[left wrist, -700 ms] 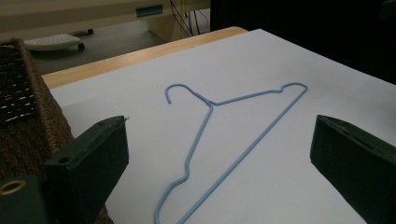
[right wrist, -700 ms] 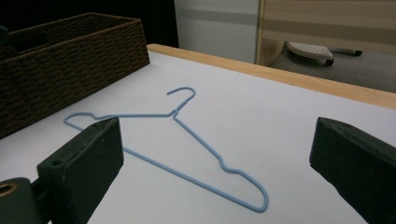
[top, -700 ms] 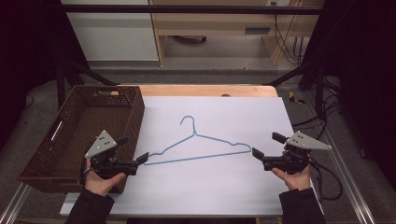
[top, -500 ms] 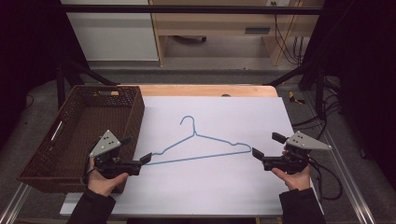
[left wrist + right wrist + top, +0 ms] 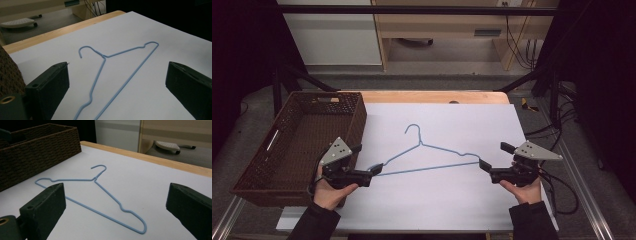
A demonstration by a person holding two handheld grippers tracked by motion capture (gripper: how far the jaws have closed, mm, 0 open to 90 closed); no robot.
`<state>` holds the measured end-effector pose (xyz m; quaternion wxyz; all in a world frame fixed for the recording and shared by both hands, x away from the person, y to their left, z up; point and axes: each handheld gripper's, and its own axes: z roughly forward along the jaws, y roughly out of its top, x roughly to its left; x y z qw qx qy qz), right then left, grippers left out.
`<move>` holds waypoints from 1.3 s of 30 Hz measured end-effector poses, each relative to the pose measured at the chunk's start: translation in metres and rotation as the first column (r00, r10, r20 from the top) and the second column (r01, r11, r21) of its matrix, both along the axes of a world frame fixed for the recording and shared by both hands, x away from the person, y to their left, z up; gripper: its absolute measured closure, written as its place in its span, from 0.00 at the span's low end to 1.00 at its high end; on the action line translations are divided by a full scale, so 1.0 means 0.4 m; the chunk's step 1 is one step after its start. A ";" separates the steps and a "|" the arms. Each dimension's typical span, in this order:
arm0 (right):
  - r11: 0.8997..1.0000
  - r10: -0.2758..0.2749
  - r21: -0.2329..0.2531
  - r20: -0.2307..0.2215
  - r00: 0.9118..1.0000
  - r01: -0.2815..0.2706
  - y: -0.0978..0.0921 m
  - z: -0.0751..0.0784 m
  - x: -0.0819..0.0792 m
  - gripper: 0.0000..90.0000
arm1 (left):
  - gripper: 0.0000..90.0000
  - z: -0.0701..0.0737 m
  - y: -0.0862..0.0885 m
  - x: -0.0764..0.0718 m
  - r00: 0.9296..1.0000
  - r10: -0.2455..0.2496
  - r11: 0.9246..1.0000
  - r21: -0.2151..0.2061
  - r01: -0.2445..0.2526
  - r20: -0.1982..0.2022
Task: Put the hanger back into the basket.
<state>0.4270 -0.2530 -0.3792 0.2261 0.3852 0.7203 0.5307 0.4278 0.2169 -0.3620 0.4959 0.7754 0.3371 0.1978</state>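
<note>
A blue wire hanger [image 5: 427, 149] lies flat on the white table sheet [image 5: 447, 200], hook pointing to the far side. My left gripper [image 5: 375, 170] is open at the hanger's left end. In the left gripper view the hanger [image 5: 130, 78] runs down between the wide-apart jaws of that gripper [image 5: 116, 72]. At the hanger's right end my right gripper [image 5: 483, 165] stands open too. In the right gripper view the hanger [image 5: 107, 192] lies on the sheet between and ahead of this gripper's [image 5: 115, 190] jaws, untouched.
A dark brown wicker basket [image 5: 262, 165] with nothing in it stands at the table's left, close behind my left hand. It shows as a woven wall [image 5: 37, 152] in the right gripper view. Cables [image 5: 562, 192] trail off the table's right edge.
My left gripper has slid a little to the right, so its jaws now reach the hanger's left end. The right gripper and the hanger have stayed put.
</note>
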 end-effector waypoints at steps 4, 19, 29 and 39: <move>1.000 0.001 -0.003 -0.005 1.000 -0.001 0.003 -0.002 0.001 0.03 | 0.06 -0.001 -0.015 0.016 1.000 -0.009 1.000 0.009 0.009 -0.011; 1.000 0.013 -0.021 -0.012 1.000 -0.013 0.012 -0.010 0.007 0.03 | 0.08 -0.010 -0.099 0.113 0.998 -0.036 0.997 0.071 0.040 -0.056; 0.999 0.018 -0.029 -0.019 1.000 -0.018 0.019 -0.015 0.011 0.03 | 0.09 -0.033 -0.157 0.189 0.995 -0.040 0.991 0.120 0.052 -0.094; 0.999 0.021 -0.038 -0.027 0.999 -0.022 0.025 -0.021 0.015 0.03 | 0.12 -0.071 -0.196 0.256 0.990 -0.040 0.989 0.139 0.060 -0.137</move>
